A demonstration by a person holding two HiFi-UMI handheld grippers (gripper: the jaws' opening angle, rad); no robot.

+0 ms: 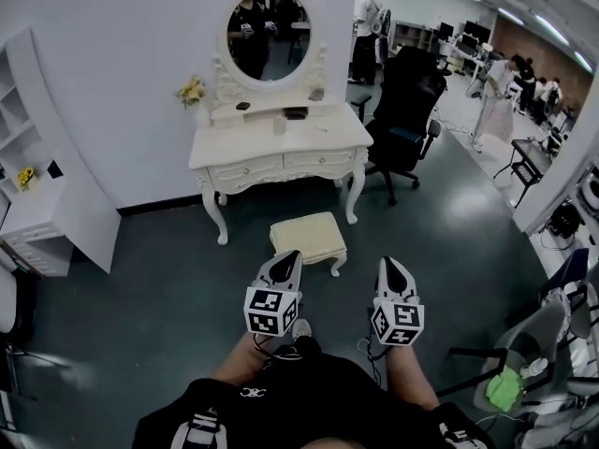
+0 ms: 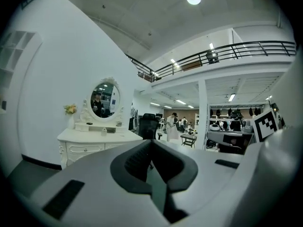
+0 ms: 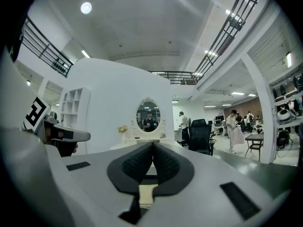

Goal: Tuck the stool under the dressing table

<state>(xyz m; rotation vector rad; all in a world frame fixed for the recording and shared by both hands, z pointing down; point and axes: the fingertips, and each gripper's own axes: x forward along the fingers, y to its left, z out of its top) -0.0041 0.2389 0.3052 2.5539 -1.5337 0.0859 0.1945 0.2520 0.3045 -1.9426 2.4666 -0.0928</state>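
A cream cushioned stool (image 1: 308,238) with white carved legs stands on the dark floor just in front of the white dressing table (image 1: 278,152), outside its leg space. My left gripper (image 1: 291,256) is shut and empty, its tips near the stool's front left edge. My right gripper (image 1: 389,263) is shut and empty, to the right of the stool and apart from it. In the left gripper view the dressing table (image 2: 94,138) shows at left past the closed jaws. In the right gripper view a strip of the stool (image 3: 147,193) shows below the closed pads, with the oval mirror (image 3: 148,116) beyond.
A black office chair (image 1: 404,110) stands right of the table. A white shelf unit (image 1: 42,215) fills the left wall. Grey chairs (image 1: 538,354) crowd the lower right. People stand in the background aisle. An oval mirror (image 1: 268,34) and small items top the table.
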